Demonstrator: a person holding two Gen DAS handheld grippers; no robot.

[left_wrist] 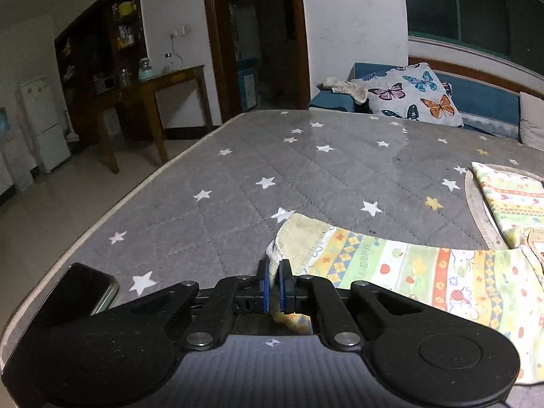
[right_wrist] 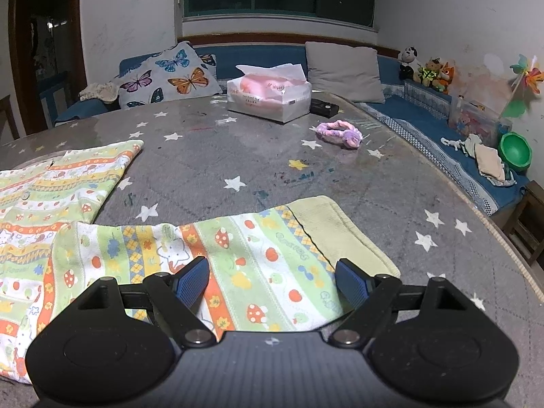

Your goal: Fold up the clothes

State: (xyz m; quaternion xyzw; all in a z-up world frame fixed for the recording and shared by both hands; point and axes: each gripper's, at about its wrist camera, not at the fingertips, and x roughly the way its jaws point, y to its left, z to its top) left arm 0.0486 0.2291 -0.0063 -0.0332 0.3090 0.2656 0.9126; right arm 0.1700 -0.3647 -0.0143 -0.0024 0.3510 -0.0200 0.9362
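Note:
A child's patterned garment with green, orange and yellow stripes lies on the grey star-print mattress (left_wrist: 238, 170). My left gripper (left_wrist: 274, 285) is shut on the garment's ribbed yellow cuff (left_wrist: 299, 238), and that sleeve (left_wrist: 425, 272) stretches off to the right. In the right wrist view my right gripper (right_wrist: 272, 282) stands open just above the other sleeve (right_wrist: 238, 255), whose ribbed cuff (right_wrist: 340, 234) points right. Its blue pads (right_wrist: 192, 280) straddle the cloth without pinching it. The garment's body (right_wrist: 61, 183) spreads out to the left.
A dark phone (left_wrist: 81, 292) lies at the mattress's near left edge. A tissue pack (right_wrist: 270, 97), a black box (right_wrist: 324, 107) and a purple headband (right_wrist: 340, 132) sit at the far side. A blue sofa with a butterfly cushion (right_wrist: 166, 78) runs behind and to the right.

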